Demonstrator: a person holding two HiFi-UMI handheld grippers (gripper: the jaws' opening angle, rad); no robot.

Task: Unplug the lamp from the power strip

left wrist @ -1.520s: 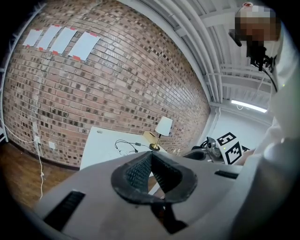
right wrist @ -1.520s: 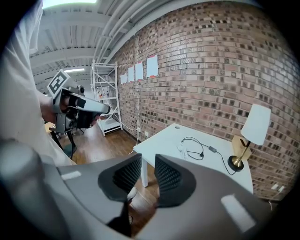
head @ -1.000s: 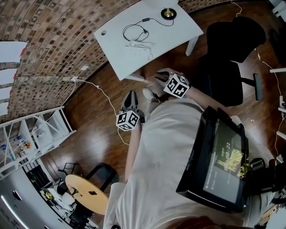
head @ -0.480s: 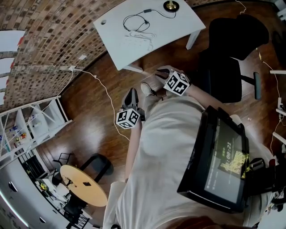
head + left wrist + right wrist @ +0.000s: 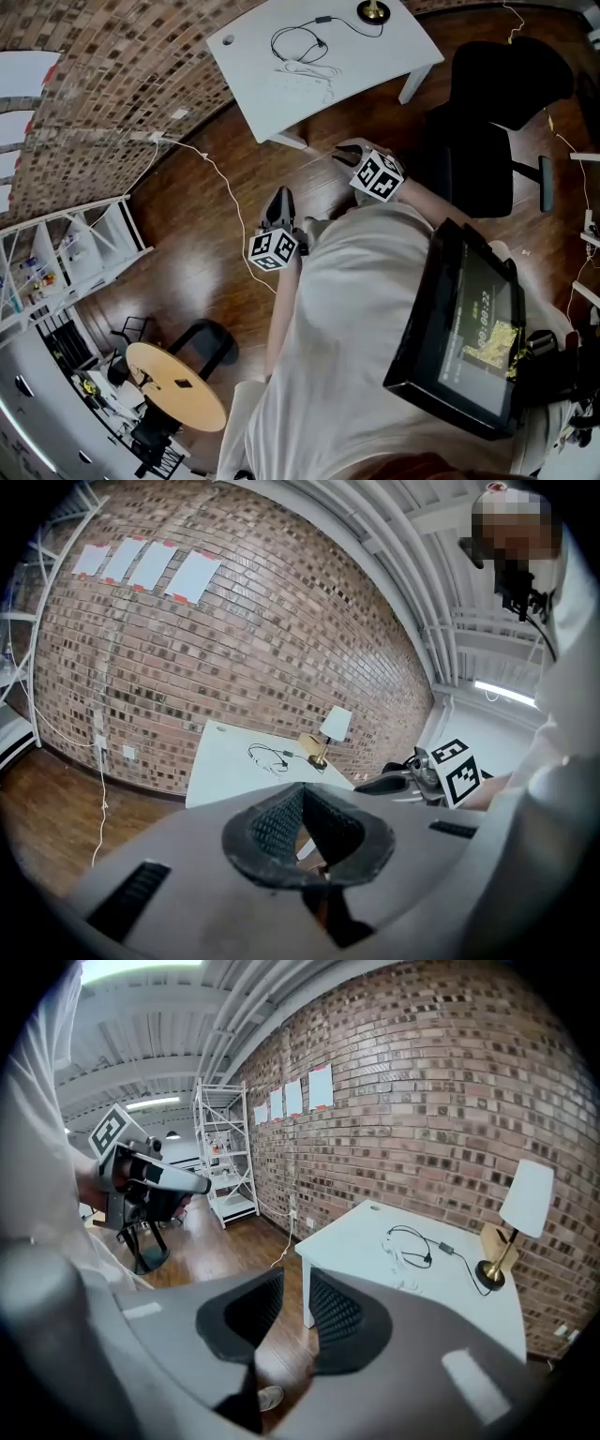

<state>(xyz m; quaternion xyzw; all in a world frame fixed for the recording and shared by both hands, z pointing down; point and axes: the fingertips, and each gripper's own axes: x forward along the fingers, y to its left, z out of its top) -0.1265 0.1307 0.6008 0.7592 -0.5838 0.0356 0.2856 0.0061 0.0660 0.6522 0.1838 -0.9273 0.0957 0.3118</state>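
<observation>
The lamp (image 5: 518, 1215) with a white shade and brass base (image 5: 373, 11) stands at the far end of a white table (image 5: 375, 66). Its black cord (image 5: 298, 41) loops across the tabletop. A white power strip and cable (image 5: 306, 71) lie beside the loop, pale against the table. I hold both grippers near my waist, well short of the table. The left gripper (image 5: 279, 201) has its pads touching at the tips with nothing between them. The right gripper (image 5: 343, 152) is open by a narrow slot, also empty. The lamp (image 5: 334, 726) shows in the left gripper view too.
A black office chair (image 5: 497, 103) stands right of the table. A white cable (image 5: 220, 192) runs over the wood floor from a wall outlet (image 5: 155, 138). A white shelf unit (image 5: 56, 272) and a round wooden table (image 5: 178, 394) lie to the left. A dark screen (image 5: 459, 337) hangs at my chest.
The table and lamp have slid slightly right and up in the head view. Both grippers stay by my waist with their jaws unchanged. My shoe has drawn back under me.
</observation>
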